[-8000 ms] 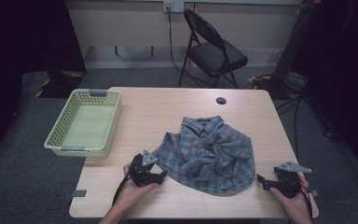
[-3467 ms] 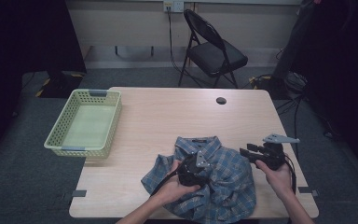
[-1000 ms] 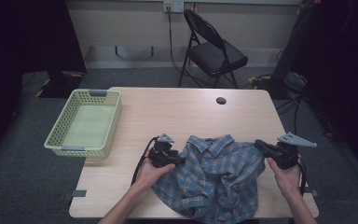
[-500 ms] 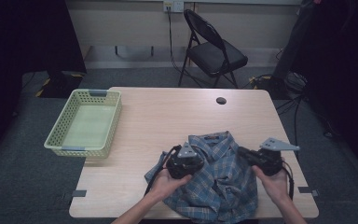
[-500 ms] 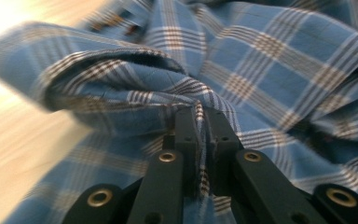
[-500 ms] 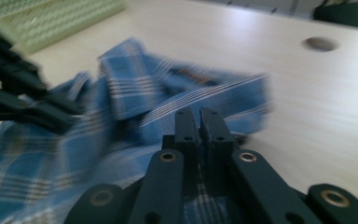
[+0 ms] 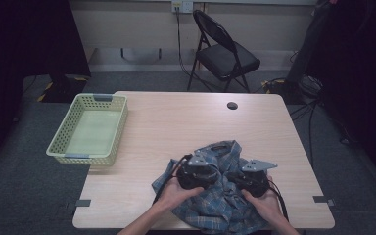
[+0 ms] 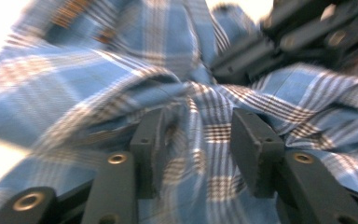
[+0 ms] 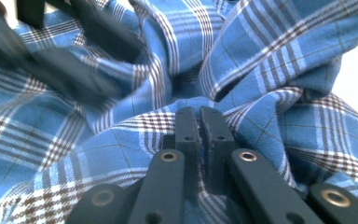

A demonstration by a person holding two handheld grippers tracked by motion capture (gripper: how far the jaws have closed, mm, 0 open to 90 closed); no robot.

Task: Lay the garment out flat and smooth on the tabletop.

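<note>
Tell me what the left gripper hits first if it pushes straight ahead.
Likely the blue plaid shirt bunched between the left gripper's open jaws; beyond it, the right gripper, depth unclear.

We can read no text, label, brand, number or sign in these pictures. We find no writing on any surface here, and the gripper views are too blurred for small print.

Shirt (image 7: 225,205) hem past the bottom edge (left gripper view blurred)
</note>
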